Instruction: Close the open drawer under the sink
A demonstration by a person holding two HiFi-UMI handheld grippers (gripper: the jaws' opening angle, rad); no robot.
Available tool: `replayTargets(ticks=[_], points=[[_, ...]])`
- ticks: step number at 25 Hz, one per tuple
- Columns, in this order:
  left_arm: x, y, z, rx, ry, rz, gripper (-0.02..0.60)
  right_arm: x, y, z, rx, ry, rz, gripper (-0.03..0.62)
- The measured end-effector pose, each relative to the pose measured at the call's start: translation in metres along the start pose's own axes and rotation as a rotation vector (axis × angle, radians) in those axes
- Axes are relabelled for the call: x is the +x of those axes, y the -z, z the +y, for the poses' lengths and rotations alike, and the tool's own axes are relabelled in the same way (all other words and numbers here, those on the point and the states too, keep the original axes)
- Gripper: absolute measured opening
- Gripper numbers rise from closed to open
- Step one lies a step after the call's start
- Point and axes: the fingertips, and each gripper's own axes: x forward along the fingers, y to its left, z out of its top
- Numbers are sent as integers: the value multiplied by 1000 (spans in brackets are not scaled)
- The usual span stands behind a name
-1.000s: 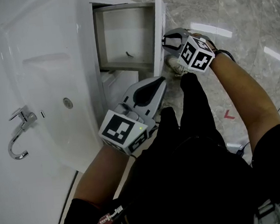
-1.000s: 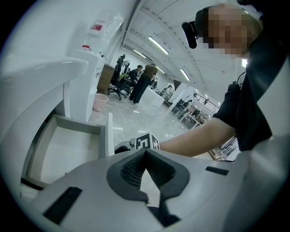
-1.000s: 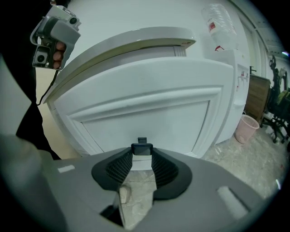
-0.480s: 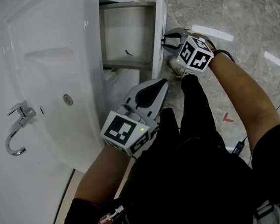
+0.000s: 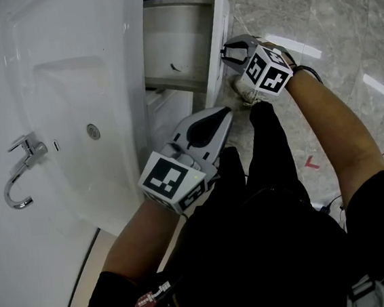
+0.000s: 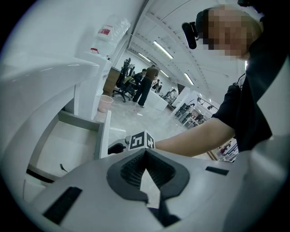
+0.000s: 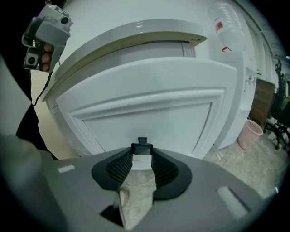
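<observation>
White panelled drawer (image 7: 149,113); right gripper's (image 7: 142,154) ribbed fingers (image 7: 165,171) clasp its knob (image 7: 142,147).

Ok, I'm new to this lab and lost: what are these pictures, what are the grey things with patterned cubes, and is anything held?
No robot here: a person holds a two-jaw tool in each hand; the patterned cubes are part of them. The head view comes from a camera on the person's head, looking down at a white sink with a tap and the open drawer beneath it. The other two views come from cameras riding on each tool. The right tool has its jaws closed on the small dark knob of the drawer front. The left tool is nearer the person, jaws together, holding nothing.
</observation>
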Motion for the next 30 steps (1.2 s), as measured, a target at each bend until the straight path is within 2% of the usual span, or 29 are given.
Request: replayTargets(ticks=[3, 30], points=[[-3, 0, 3, -4, 8, -21, -8, 5, -5, 0, -6, -2, -1, 127], [-21, 12, 23, -56, -20, -32, -8, 33, -32, -2, -36, 2, -15, 126]])
